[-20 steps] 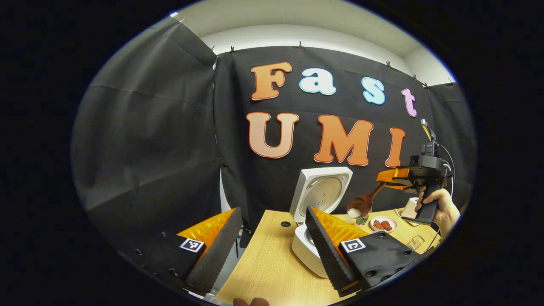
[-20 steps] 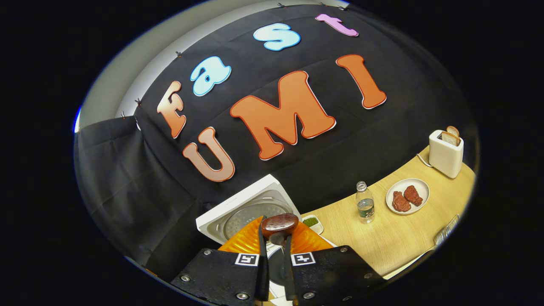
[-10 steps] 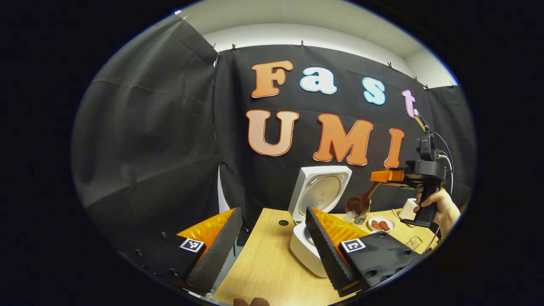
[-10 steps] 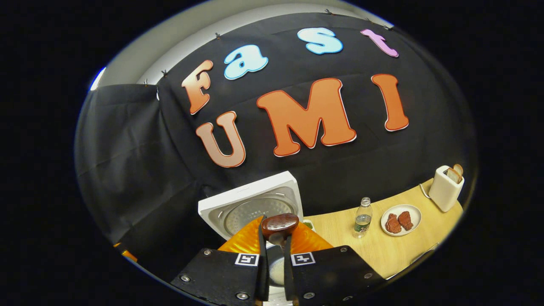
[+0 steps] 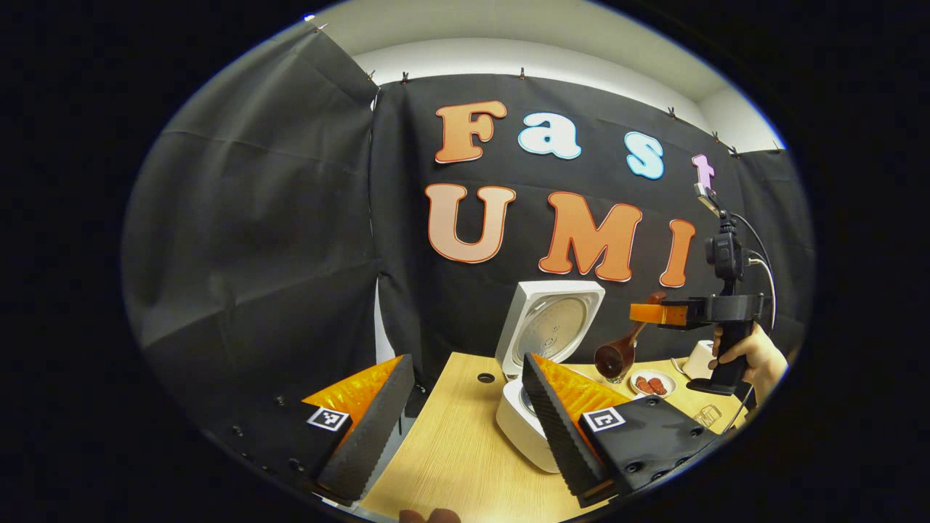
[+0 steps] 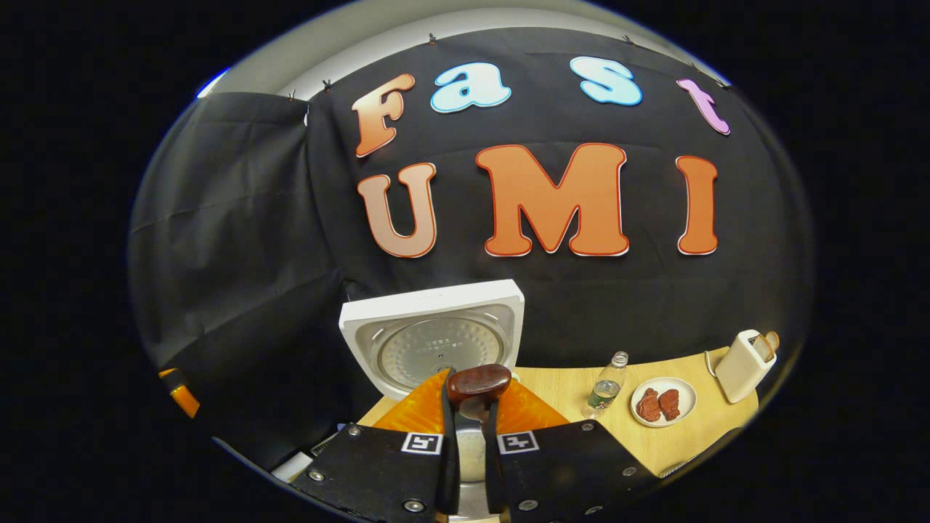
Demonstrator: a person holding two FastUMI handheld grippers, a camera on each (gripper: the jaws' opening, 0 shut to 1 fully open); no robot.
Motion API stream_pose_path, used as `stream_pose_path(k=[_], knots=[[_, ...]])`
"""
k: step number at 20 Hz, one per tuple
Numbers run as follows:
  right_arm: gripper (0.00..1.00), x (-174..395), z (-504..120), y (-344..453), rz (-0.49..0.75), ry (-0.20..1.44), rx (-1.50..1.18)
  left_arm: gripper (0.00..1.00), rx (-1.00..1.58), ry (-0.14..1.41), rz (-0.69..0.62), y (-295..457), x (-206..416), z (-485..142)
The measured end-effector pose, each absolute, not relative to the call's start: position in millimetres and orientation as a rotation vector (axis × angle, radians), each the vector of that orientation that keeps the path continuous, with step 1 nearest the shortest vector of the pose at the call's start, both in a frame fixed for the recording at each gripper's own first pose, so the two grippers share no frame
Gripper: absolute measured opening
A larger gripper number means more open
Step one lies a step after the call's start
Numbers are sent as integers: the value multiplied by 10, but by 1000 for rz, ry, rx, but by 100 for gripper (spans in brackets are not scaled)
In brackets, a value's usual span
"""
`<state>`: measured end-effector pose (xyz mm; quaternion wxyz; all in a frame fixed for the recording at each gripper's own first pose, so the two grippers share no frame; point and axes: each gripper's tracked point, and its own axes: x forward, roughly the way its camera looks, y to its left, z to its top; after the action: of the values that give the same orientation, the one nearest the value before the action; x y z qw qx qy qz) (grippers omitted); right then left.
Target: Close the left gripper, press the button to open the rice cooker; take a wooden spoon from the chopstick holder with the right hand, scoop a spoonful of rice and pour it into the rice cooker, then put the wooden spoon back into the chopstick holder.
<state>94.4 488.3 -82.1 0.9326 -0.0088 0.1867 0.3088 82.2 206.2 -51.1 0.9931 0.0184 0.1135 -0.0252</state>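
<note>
The white rice cooker (image 5: 519,428) stands on the wooden table (image 5: 450,457) with its lid (image 5: 554,328) raised. My left gripper (image 5: 465,414) hangs open before the cooker, nothing between its fingers. Farther right, a hand (image 5: 748,356) holds my right gripper (image 5: 657,314), shut on the handle of the wooden spoon (image 5: 617,354). The spoon's bowl hangs tipped downward above the cooker's right side, and I see no rice in it. In the right gripper view my right gripper (image 6: 471,398) pinches the spoon (image 6: 478,381) above the cooker's open pot (image 6: 471,454), with the lid (image 6: 436,334) behind.
A plastic bottle (image 6: 604,388), a plate of red meat (image 6: 662,402) and a white toaster with bread (image 6: 741,356) stand on the table to the right of the cooker. Black cloth walls close in the back and the left side.
The spoon held white rice a second ago. It has tipped over the cooker and now shows none. The right gripper rolled level and rose a little; the left gripper barely moved.
</note>
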Motion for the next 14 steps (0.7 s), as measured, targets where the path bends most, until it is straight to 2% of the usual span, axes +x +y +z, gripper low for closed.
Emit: stream_pose_path(k=[7,14], knots=[[13,1031,-784,4583,629,424,91,100,17,221,-20,2026,860,-533],[13,1156,-731,3518,557,459,204,100,14,125,-24,1659,931,-247]])
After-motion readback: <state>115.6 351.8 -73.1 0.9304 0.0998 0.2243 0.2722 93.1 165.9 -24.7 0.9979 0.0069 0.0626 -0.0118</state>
